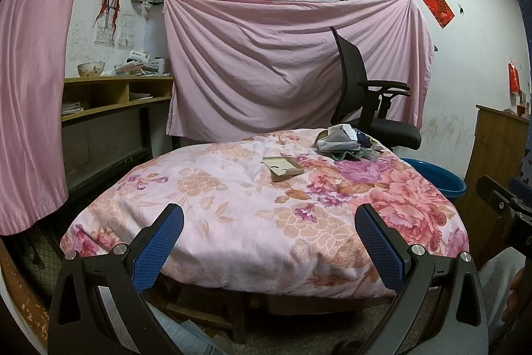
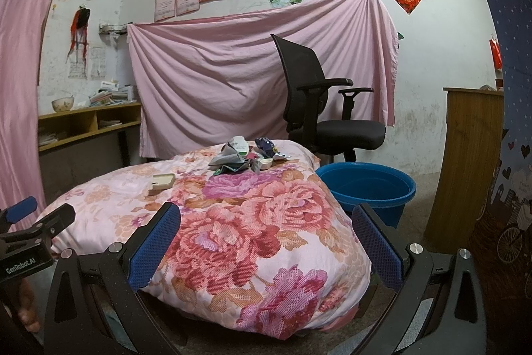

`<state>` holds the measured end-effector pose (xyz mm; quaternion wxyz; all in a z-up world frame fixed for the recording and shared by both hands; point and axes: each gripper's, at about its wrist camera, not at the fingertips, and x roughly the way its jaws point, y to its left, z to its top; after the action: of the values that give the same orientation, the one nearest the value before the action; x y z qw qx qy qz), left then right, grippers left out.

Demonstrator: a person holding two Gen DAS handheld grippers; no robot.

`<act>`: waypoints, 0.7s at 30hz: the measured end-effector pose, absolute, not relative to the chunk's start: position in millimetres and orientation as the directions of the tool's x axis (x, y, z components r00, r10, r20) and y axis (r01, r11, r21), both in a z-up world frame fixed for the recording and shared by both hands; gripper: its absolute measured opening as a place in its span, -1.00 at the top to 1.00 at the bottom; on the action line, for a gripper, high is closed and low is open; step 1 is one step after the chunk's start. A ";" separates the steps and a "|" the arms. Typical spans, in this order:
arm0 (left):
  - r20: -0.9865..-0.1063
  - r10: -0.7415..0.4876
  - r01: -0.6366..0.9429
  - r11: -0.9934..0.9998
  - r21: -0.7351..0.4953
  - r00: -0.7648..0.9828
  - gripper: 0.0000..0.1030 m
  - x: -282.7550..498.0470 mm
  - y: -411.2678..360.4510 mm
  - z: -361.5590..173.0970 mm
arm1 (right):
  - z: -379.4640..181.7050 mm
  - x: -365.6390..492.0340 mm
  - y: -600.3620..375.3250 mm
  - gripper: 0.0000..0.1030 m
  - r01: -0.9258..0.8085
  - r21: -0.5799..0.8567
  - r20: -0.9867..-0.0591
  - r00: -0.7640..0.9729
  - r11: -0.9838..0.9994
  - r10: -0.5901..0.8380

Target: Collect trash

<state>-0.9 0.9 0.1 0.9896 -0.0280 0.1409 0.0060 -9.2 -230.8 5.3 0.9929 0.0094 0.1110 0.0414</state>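
A pile of crumpled wrappers and paper trash [image 1: 342, 142] lies at the far right of a table covered by a floral quilt [image 1: 232, 208]; the pile also shows in the right wrist view [image 2: 247, 157]. A flat tan cardboard box [image 1: 282, 168] lies nearer the middle, also seen in the right wrist view [image 2: 162, 182]. A blue plastic tub [image 2: 365, 188] stands on the floor right of the table. My left gripper [image 1: 268, 222] is open and empty above the quilt's near edge. My right gripper [image 2: 266, 222] is open and empty above the quilt's near right corner.
A black office chair [image 2: 319, 108] stands behind the table beside the tub [image 1: 435, 178]. A pink sheet [image 1: 282, 69] hangs on the back wall. A wooden shelf desk [image 1: 113, 98] is at the left, a wooden cabinet [image 2: 465, 162] at the right.
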 end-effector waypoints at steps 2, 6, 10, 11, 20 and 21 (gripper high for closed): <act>-0.279 0.004 -0.019 0.998 -0.053 0.960 -0.96 -0.9 0.9 0.1 | 5.1 -9.1 -230.7 -1.00 -0.080 0.028 -0.220 0.972 0.996 0.084; -0.281 0.003 -0.019 0.998 -0.054 0.960 -0.96 -0.2 0.8 0.1 | 4.7 -8.8 -230.1 -1.00 -0.080 0.029 -0.219 0.972 0.996 0.084; -0.302 0.014 -0.037 0.997 -0.068 0.953 -0.96 5.8 3.7 3.5 | 6.8 -6.8 -229.8 -1.00 -0.097 0.039 -0.227 0.968 0.994 0.104; -0.303 0.019 -0.044 0.996 -0.076 0.953 -0.96 12.8 10.0 8.2 | 8.8 -5.5 -228.6 -1.00 -0.106 0.041 -0.228 0.967 0.994 0.112; -0.216 0.014 -0.039 0.993 -0.114 0.976 -0.96 55.0 18.2 46.7 | 39.6 30.0 -222.2 -1.00 -0.170 -0.007 -0.179 0.970 0.985 0.166; -0.201 0.015 -0.038 0.993 -0.108 0.979 -0.96 61.2 18.9 51.7 | 43.4 36.4 -222.7 -1.00 -0.175 -0.013 -0.171 0.970 0.984 0.171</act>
<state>61.2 18.9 51.7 0.9933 -0.0556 0.1007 0.0132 36.4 -222.7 43.4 0.9925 -0.0139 0.0847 0.0871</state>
